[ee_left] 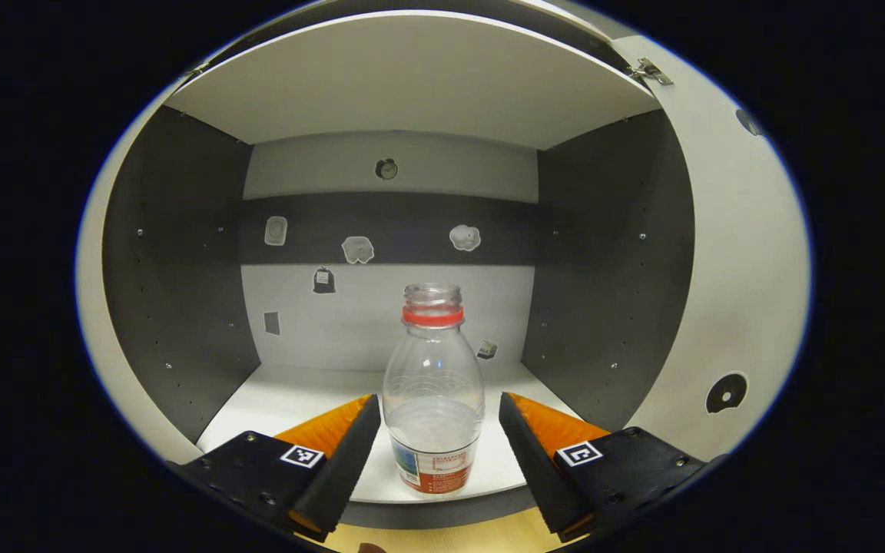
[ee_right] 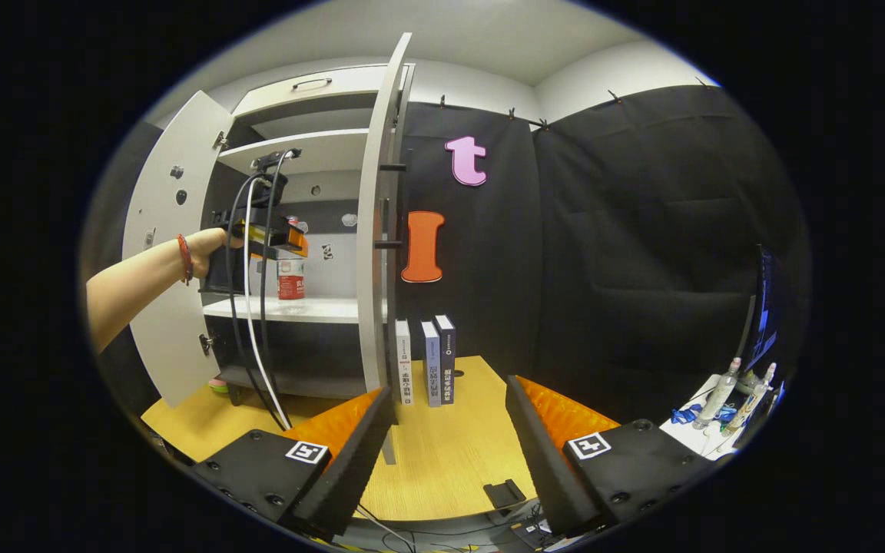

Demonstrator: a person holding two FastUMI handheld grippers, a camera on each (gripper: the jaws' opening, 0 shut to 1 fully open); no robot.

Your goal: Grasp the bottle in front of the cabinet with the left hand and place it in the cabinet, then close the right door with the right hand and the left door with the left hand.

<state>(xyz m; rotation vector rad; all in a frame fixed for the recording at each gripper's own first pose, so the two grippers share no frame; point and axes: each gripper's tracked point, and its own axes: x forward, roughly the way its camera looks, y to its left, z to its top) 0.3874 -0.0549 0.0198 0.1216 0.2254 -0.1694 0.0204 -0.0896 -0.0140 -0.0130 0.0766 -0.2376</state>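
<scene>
Bottle: we saw the clear, uncapped bottle (ee_left: 433, 392) standing upright near the front edge of the cabinet's white shelf (ee_left: 289, 399); it had a red neck ring and a label round its base.
Left gripper: in the left gripper view our left gripper (ee_left: 438, 438) sat level with the bottle's lower half, its two fingers spread to either side. A gap showed between each finger and the plastic, so we were not pinching it.
Same tool from afar: the right gripper view caught the left gripper (ee_right: 289, 240) held by a hand (ee_right: 208, 244) with a red wristband (ee_right: 183, 257), reaching into the cabinet just above the bottle (ee_right: 290, 276). Its cables (ee_right: 254, 322) trailed down past the shelf front.
Right gripper: our right gripper (ee_right: 449, 434) hung well away from the cabinet, above the wooden table (ee_right: 450, 461), fingers spread wide with nothing between them.
Right door: the right door (ee_right: 378, 230) stood open, seen edge-on, just ahead of our right gripper's inner finger.
Left door: the left door (ee_right: 174, 253) was swung wide open beyond the reaching arm.
Cabinet interior: dark side walls (ee_left: 174, 269), and a pale back panel (ee_left: 381, 315) dotted with small stickers.
Beside the cabinet: three books (ee_right: 427, 361) stood upright on the table against the booth's black cloth wall (ee_right: 627, 230), just beside the right door.
Far right: a few small bottles (ee_right: 730, 388) sat on a white surface at the edge; we could not make out more.
</scene>
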